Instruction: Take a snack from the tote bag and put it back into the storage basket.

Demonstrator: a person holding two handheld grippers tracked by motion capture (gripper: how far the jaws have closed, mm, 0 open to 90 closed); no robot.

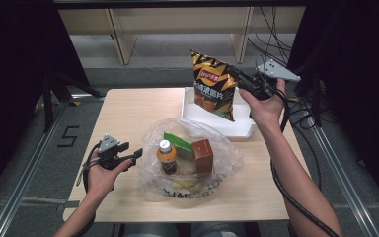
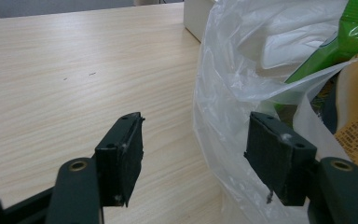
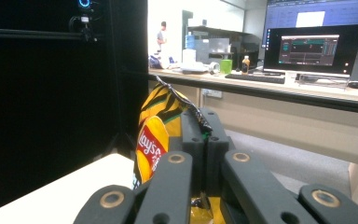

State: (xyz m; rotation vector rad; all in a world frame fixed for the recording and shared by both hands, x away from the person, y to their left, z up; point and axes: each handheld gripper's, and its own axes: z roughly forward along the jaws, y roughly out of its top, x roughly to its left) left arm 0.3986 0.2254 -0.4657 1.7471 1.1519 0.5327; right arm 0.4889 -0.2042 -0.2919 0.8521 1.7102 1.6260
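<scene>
A yellow and black chip bag [image 1: 213, 86] hangs upright over the white tray [image 1: 217, 123], its top edge pinched by my right gripper [image 1: 242, 79]. In the right gripper view the jaws stand closed on the bag's crimped top [image 3: 186, 109]. My left gripper [image 1: 137, 154] rests low on the table beside a clear plastic bag [image 1: 192, 158], jaws open. In the left gripper view the plastic bag's film [image 2: 223, 93] lies between and past the open pads [image 2: 121, 154]. Inside the plastic bag are an orange drink bottle [image 1: 167, 157], a brown box [image 1: 203, 155] and a green packet [image 1: 178, 141].
The wooden table [image 1: 128, 113] has bare surface at its left and front right. Cables trail from my right gripper over the table's right edge. Shelving legs and dark curtains stand behind the table.
</scene>
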